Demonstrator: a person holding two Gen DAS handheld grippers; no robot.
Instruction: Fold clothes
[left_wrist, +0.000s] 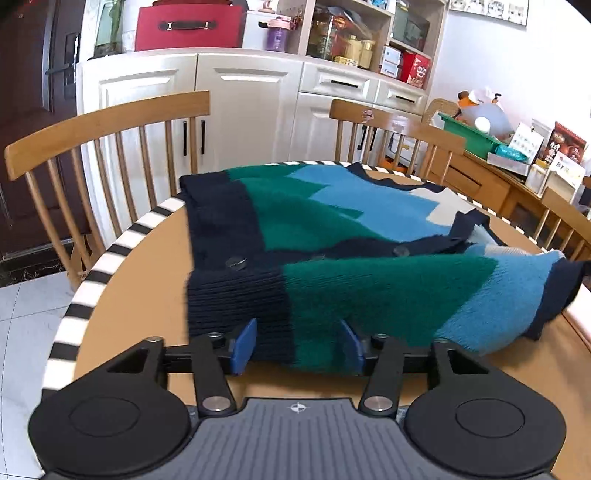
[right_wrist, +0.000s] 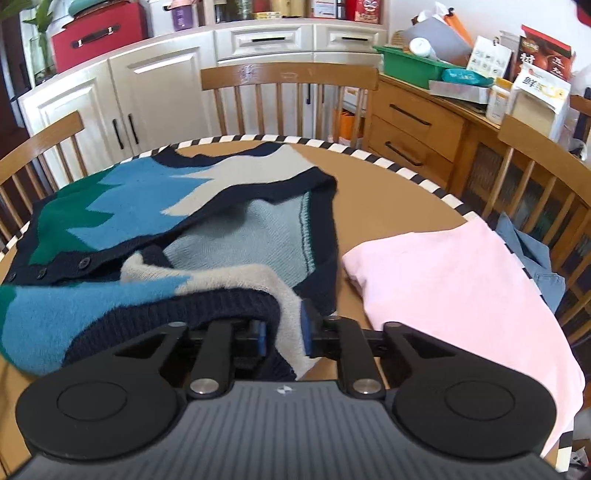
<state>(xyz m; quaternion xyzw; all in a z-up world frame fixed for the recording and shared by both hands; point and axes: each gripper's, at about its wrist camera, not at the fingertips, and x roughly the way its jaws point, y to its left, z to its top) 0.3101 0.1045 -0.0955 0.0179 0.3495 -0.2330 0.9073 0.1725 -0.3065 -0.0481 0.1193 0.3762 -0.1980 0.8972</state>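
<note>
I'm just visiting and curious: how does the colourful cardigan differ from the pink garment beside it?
The cardigan is a thick knit in navy, green, blue and cream blocks, with buttons; the pink garment is plain, smooth and one colour. The cardigan lies spread out and rumpled, its near edge between gripper fingers; the pink garment is already a neat folded stack that nothing touches. Both rest on the round table.

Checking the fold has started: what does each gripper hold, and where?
Both grip the knit cardigan: left gripper at the ribbed hem's near corner, right gripper on the near collar edge.
</note>
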